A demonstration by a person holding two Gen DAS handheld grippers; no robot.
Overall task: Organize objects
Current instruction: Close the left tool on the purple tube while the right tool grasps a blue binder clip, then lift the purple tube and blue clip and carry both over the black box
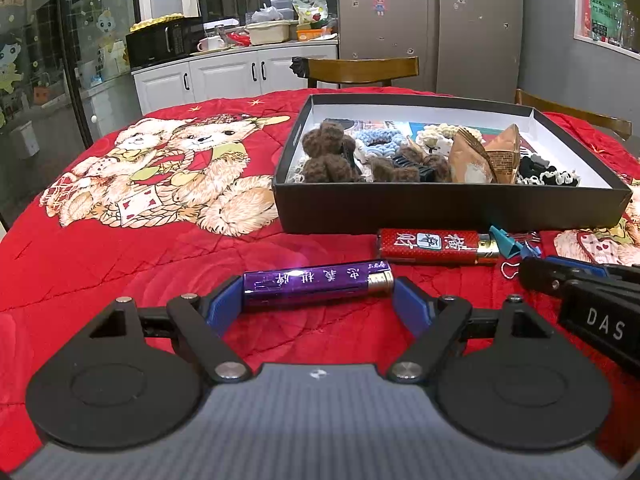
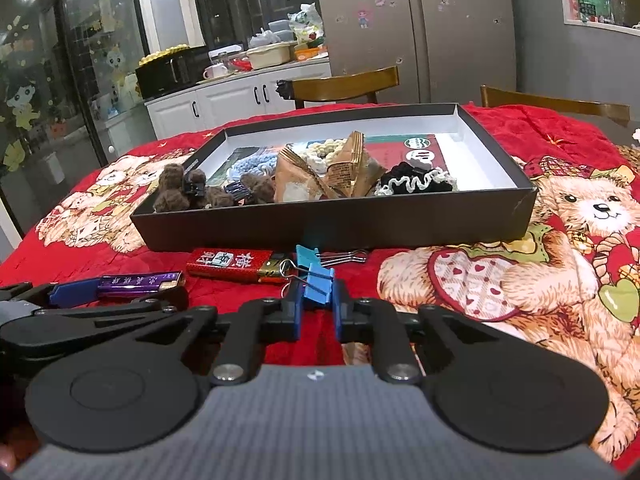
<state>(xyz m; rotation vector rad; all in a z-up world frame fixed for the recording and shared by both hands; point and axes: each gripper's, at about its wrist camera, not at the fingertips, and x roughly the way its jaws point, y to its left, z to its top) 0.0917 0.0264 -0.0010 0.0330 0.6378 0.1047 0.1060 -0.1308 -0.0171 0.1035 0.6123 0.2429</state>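
On the red bear-print quilt [image 1: 140, 272] covering the table, the left gripper [image 1: 318, 288] holds a purple lighter [image 1: 318, 282] end to end: its blue pads press the two short ends, so the lighter's long axis lies crosswise between the fingers, metal cap toward the right finger. That wide grip probably suits carrying it level into the black box [image 2: 336, 224], which sits toward the quilt's far edge and already holds knitted hair clips and a snack packet. The right gripper [image 2: 318, 300] has narrowed onto a blue binder clip [image 2: 318, 286], the pads squeezing its body from both sides, its wire handles pointing away toward the box. A red lighter [image 2: 236, 264] lies just in front of the box's near wall, long axis parallel to it, beside a teal binder clip [image 2: 308, 254].
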